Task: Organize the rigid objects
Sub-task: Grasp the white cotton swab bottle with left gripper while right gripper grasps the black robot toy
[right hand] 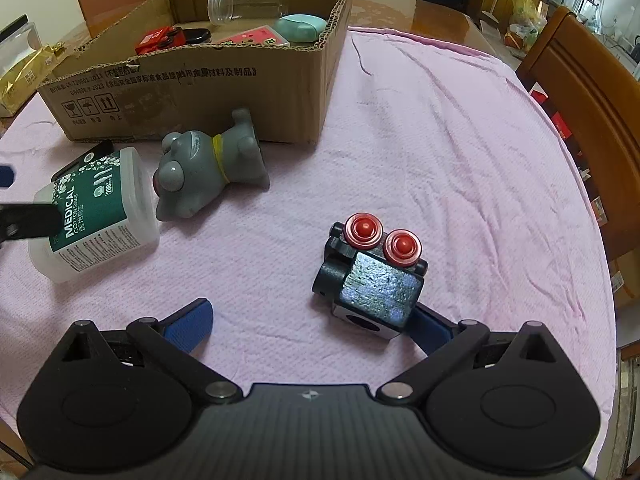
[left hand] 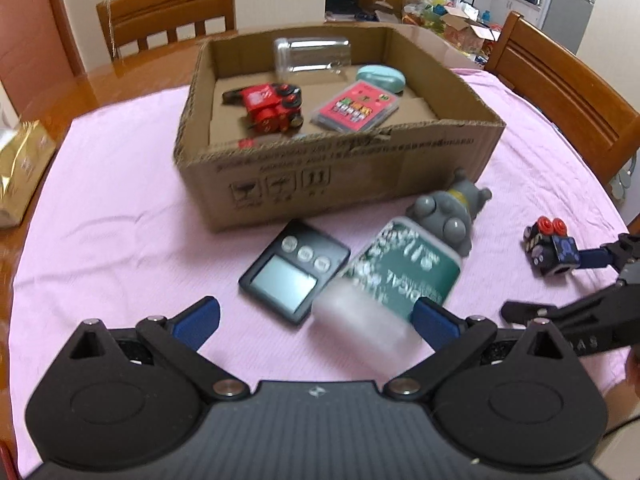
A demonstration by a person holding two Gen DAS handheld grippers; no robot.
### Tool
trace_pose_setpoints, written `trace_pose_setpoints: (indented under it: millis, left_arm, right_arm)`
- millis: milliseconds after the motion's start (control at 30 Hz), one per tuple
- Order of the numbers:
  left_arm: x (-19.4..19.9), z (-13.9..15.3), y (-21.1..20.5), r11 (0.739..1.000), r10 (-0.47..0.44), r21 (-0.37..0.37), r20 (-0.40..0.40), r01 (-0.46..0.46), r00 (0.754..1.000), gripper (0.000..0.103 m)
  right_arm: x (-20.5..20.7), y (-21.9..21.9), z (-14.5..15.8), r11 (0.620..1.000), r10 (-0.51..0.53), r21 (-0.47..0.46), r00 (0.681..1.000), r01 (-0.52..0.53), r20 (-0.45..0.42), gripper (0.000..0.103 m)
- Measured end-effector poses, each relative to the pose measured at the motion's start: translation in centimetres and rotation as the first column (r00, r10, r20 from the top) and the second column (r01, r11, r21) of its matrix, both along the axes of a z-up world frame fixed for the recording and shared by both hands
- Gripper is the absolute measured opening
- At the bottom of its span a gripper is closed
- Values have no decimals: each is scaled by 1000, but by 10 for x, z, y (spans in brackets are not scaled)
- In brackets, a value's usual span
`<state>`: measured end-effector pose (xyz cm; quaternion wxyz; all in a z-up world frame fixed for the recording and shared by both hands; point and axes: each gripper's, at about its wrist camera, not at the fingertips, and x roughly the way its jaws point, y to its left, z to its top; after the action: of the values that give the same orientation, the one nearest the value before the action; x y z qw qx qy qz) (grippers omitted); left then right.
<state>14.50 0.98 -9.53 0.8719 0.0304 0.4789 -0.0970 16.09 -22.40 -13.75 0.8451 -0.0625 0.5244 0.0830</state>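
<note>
A cardboard box (left hand: 340, 176) stands on the pink cloth and holds a red toy car (left hand: 272, 106), a pink card case (left hand: 356, 110), a teal case (left hand: 382, 76) and a clear jar (left hand: 312, 56). In front lie a black pocket scale (left hand: 294, 270), a green-labelled cotton swab tub (left hand: 384, 280) and a grey toy dog (left hand: 452, 216). My left gripper (left hand: 316, 320) is open, its right finger touching the tub. My right gripper (right hand: 308, 324) is open; a black toy with red knobs (right hand: 372, 276) lies against its right finger.
Wooden chairs (left hand: 560, 80) stand at the back and right of the table. A gold packet (left hand: 20, 168) lies at the left edge. The box (right hand: 224, 80) also shows in the right wrist view, with the tub (right hand: 96, 212) and dog (right hand: 212, 172).
</note>
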Motion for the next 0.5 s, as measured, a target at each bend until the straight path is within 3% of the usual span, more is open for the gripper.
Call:
trace_pose_setpoints:
  millis: [100,300,500]
  left_arm:
    - [4,8,-4,1000,-8,-24,21,9,1000,102]
    - [32,12,-42,1000,-20,18,65,19,998,102]
    - [49,-6,-68,988,-28,155,17,25,999,102]
  right_arm:
    - [-1,0,0,1000,-1,0,1000,1,1,103]
    - [-1,0,0,1000,-13,1,1000,13,5,103]
    - [-3,1,0,1000,-20,0,1000,20,9,103]
